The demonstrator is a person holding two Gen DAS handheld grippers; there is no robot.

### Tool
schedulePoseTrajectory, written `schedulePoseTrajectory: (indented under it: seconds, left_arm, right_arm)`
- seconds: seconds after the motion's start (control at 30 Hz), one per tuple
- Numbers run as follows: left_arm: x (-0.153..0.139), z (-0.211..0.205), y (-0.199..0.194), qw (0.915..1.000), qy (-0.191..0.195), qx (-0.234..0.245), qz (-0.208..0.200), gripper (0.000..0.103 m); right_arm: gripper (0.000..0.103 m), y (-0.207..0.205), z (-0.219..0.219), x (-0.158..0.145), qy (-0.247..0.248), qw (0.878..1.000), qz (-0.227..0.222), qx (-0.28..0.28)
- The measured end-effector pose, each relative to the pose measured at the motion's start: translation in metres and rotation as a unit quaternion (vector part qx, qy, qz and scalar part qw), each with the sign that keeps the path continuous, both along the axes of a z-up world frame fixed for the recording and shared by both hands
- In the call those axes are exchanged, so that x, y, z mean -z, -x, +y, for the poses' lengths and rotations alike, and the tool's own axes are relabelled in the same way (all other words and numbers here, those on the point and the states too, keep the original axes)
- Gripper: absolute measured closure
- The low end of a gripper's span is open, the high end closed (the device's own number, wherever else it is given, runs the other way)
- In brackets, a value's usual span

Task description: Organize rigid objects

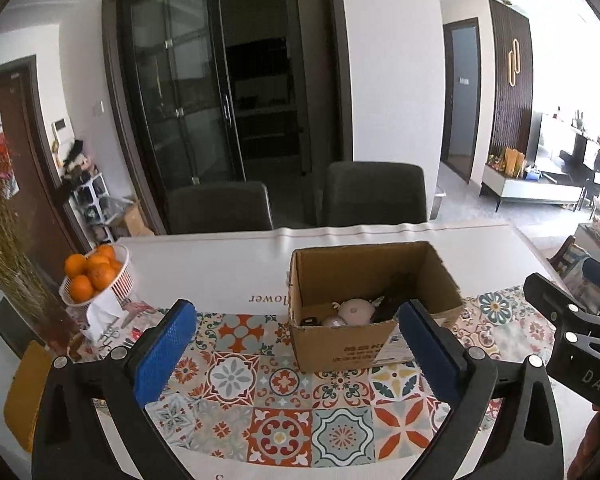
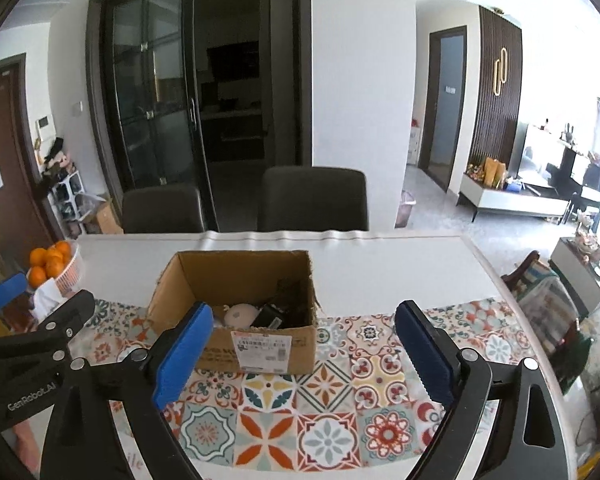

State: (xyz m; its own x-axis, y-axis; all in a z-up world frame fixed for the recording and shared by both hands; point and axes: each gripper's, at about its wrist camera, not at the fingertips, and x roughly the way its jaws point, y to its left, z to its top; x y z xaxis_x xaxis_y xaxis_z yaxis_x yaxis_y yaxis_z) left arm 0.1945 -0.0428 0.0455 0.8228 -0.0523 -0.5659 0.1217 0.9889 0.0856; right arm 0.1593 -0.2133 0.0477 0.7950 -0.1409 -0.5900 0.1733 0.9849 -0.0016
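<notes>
An open cardboard box (image 1: 340, 344) stands on the patterned tile mat (image 1: 284, 412); it also shows in the right wrist view (image 2: 260, 344). Inside lie pink round objects (image 1: 354, 311) and a dark object (image 2: 270, 316). My left gripper (image 1: 300, 348) is open and empty, held above the mat just in front of the box. My right gripper (image 2: 304, 348) is open and empty, in front of the box and to its right. The right gripper's body shows at the right edge of the left wrist view (image 1: 572, 328).
A white basket of oranges (image 1: 96, 276) stands on the table's left, with dried stalks in a vase (image 1: 4, 256) beside it. Two dark chairs (image 1: 296, 200) stand behind the white table (image 1: 220, 264). A shelf and floor lie off the right edge (image 2: 548, 288).
</notes>
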Motion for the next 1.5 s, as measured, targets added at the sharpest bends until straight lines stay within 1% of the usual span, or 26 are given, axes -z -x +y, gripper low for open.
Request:
schedulePoseTrajectory:
  seconds: [0.17, 0.4, 0.63, 1.03, 1.5]
  left_arm:
    - [-0.012, 0.0, 0.028, 0.9998, 0.0, -0.007, -0.02, 0.0]
    - [-0.023, 0.001, 0.059, 0.9993, -0.003, -0.012, -0.036, 0.0]
    - [-0.025, 0.002, 0.077, 0.9992, 0.003, -0.006, -0.04, 0.0]
    - [-0.023, 0.004, 0.086, 0.9995, 0.012, -0.004, -0.03, 0.0]
    - [-0.028, 0.005, 0.09, 0.9991, 0.007, -0.005, -0.041, 0.0]
  right_arm:
    - [0.008, 0.025, -0.001, -0.01, 0.01, 1.0, -0.014, 0.004]
    - [0.008, 0.053, -0.001, -0.019, 0.006, 1.0, -0.024, -0.007]
    - [0.008, 0.07, -0.001, -0.022, -0.003, 0.999, -0.032, -0.023]
    - [0.008, 0.078, 0.0, -0.021, -0.007, 0.999, -0.033, -0.034]
    - [0.008, 0.08, 0.001, -0.022, -0.005, 0.999, -0.034, -0.028]
